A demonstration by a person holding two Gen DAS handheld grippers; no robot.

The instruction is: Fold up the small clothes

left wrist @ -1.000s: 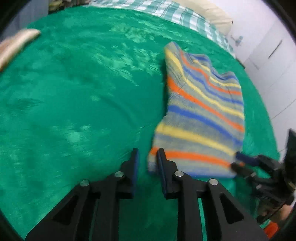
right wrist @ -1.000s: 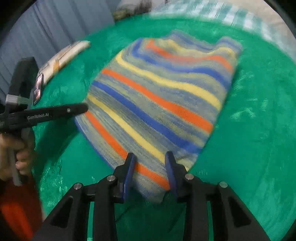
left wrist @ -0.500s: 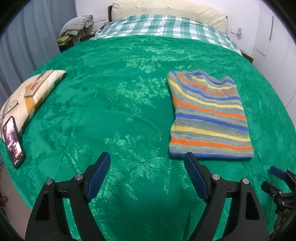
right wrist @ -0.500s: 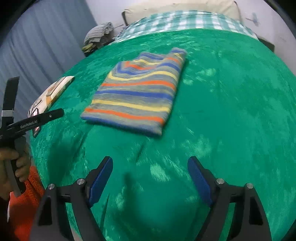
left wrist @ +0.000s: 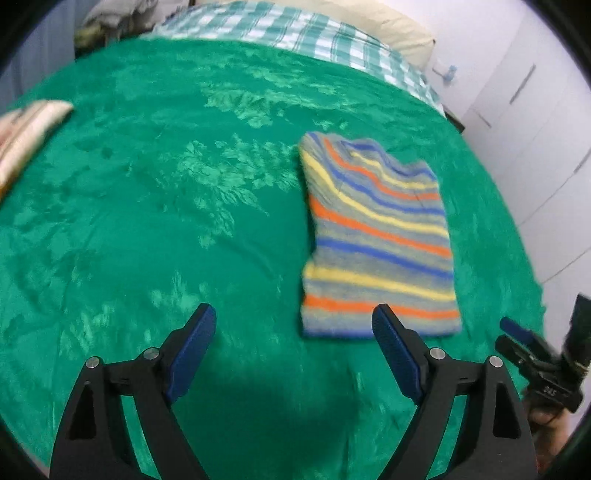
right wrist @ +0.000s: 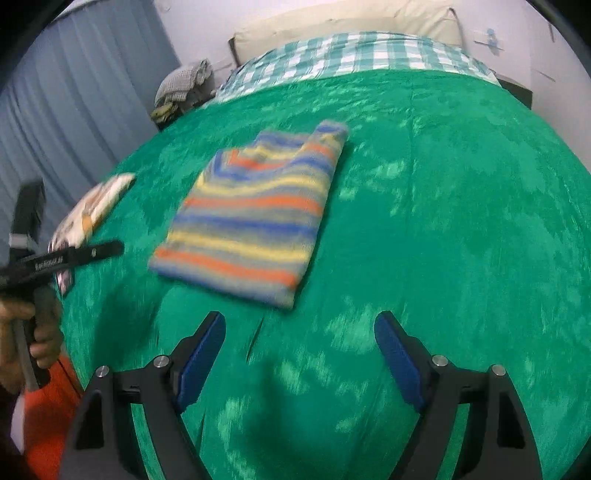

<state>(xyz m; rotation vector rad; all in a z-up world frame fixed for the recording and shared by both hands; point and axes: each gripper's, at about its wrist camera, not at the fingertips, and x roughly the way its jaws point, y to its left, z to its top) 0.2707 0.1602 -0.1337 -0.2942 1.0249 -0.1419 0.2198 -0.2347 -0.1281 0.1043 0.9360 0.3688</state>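
Observation:
A striped sweater (left wrist: pixel 376 236) in grey, blue, orange and yellow lies folded into a flat rectangle on the green bedspread (left wrist: pixel 147 221). My left gripper (left wrist: pixel 293 314) hovers just short of its near edge. Its jaws are opening wide and hold nothing; the right finger overlaps the sweater's near hem in the picture. In the right wrist view the sweater (right wrist: pixel 251 218) lies ahead and to the left. My right gripper (right wrist: pixel 300 319) stands open over bare bedspread (right wrist: pixel 443 221), clear of the cloth.
A folded cream cloth (right wrist: pixel 99 203) lies near the bed's left edge. A checked sheet (right wrist: pixel 369 51) and a pillow (right wrist: pixel 332 22) cover the head of the bed, with a clothes pile (right wrist: pixel 181 85) beside it. A hand (right wrist: pixel 37 332) grips the left tool.
Both grippers were nearly shut at the sweater's near edge; both let go, opened wide and drew back and up. The sweater now lies flat and free.

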